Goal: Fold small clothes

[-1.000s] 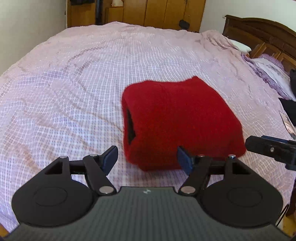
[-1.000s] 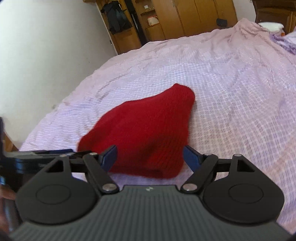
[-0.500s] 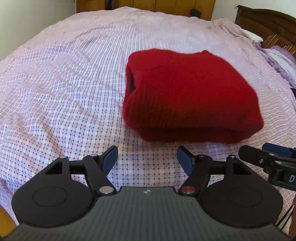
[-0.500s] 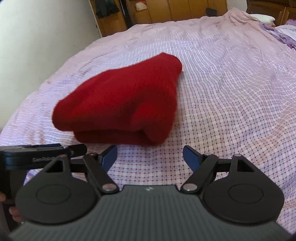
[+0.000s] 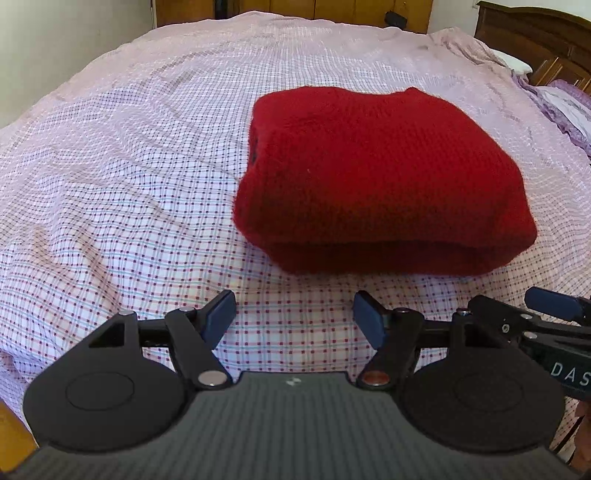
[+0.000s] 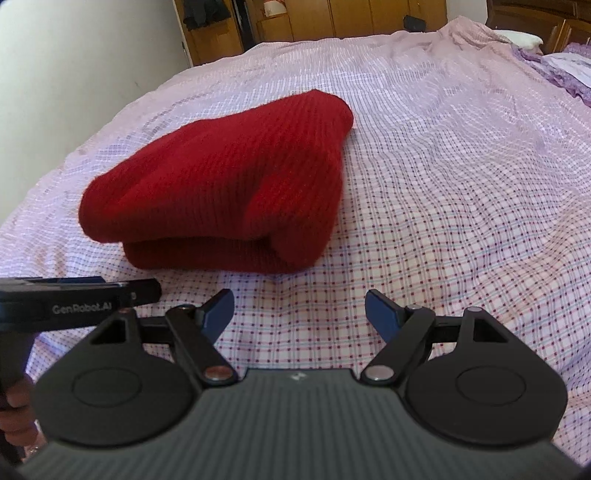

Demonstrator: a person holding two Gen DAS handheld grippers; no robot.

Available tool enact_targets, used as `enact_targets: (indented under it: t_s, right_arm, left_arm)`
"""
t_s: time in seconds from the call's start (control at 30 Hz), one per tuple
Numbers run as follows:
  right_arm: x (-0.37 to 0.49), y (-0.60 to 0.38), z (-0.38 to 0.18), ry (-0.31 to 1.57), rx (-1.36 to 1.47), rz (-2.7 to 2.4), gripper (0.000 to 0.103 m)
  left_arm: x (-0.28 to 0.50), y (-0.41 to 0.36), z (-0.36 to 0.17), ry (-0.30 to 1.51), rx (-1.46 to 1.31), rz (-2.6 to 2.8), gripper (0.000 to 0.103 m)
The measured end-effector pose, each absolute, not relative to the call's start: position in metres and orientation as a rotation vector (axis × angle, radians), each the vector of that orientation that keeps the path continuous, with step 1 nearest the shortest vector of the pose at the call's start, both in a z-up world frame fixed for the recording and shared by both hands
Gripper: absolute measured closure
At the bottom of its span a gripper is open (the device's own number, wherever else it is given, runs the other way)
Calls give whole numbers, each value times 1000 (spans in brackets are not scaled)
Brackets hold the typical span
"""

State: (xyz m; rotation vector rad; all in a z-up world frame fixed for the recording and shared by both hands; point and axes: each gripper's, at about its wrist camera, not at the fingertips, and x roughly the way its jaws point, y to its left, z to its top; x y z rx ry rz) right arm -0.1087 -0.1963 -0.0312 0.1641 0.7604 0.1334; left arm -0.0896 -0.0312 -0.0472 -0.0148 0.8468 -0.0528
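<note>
A red knit garment (image 5: pixel 380 177) lies folded into a thick rectangular bundle on the checked pink bedsheet (image 5: pixel 129 192). It also shows in the right wrist view (image 6: pixel 229 195), with its folded layers facing me. My left gripper (image 5: pixel 293 314) is open and empty, just short of the bundle's near edge. My right gripper (image 6: pixel 301 314) is open and empty, in front of the bundle's right corner. Each gripper shows at the side of the other's view: the right one (image 5: pixel 554 321) and the left one (image 6: pixel 74 299).
The bed fills both views. A dark wooden headboard (image 5: pixel 539 33) and purple pillows (image 5: pixel 565 107) are at the far right. Wooden wardrobes (image 6: pixel 332 18) stand beyond the bed's far end. A white wall (image 6: pixel 74 74) runs along the left.
Both grippers have drawn back from the red bundle toward the bed's near edge and tilted down. The bundle lies free on the sheet, a gap now showing before it.
</note>
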Motion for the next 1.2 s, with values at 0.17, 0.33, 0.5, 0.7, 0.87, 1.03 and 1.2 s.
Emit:
enact_targets:
  t_s: [0.17, 0.33, 0.5, 0.7, 0.87, 1.03, 1.2]
  right_arm:
    - [-109, -195, -32, 763, 167, 136, 24]
    - [-109, -193, -31, 762, 165, 141, 24]
    - [-108, -191, -31, 766, 159, 144, 24]
    - [-110, -188, -30, 763, 151, 158, 24]
    - [-111, -188, -28, 758, 156, 156, 24]
    - [-112, -188, -28, 758, 158, 152, 24]
    - [-114, -188, -26, 752, 155, 153, 24]
  left_arm:
    - [-90, -33, -48, 847, -16, -45, 28]
    - [-91, -35, -49, 842, -2, -42, 28]
    - [-90, -35, -52, 837, -5, -41, 28]
    - [-91, -31, -52, 840, -31, -39, 28]
    - [-93, -30, -51, 841, -34, -31, 28]
    - [-95, -31, -51, 842, -29, -26, 28]
    - [-96, -32, -51, 846, -28, -22, 28]
